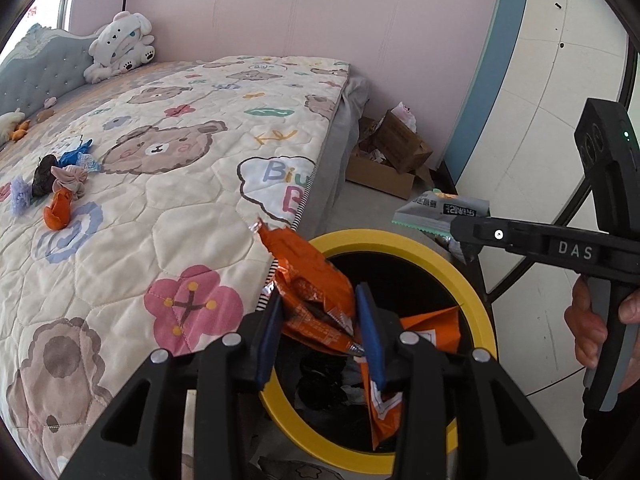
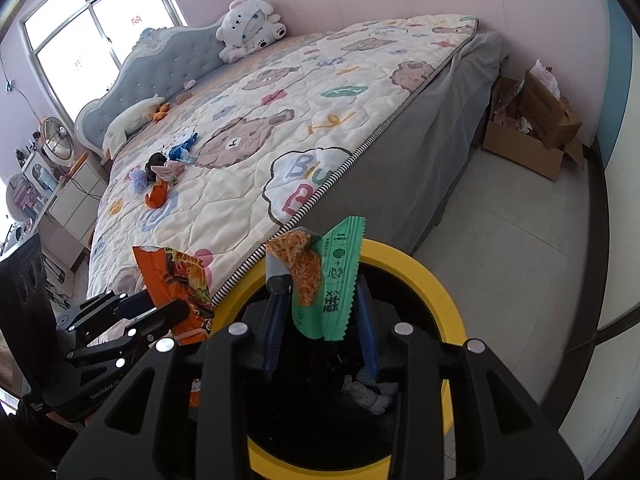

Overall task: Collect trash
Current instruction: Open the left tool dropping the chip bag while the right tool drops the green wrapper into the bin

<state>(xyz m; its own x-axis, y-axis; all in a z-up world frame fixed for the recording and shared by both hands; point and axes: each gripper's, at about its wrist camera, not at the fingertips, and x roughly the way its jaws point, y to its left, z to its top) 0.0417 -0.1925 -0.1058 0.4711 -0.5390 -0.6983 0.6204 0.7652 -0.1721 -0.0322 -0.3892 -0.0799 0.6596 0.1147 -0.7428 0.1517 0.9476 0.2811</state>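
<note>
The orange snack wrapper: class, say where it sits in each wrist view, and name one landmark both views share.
Left wrist view: orange snack wrapper at lower centre, between the left gripper fingers.
Right wrist view: it sits lower left.
Shared landmark: yellow-rimmed bin.

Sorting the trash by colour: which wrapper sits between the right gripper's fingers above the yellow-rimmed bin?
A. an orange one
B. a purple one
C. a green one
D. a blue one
C: the right wrist view shows the green wrapper between the right gripper fingers over the yellow-rimmed bin; the orange wrapper is at the left gripper.
</note>
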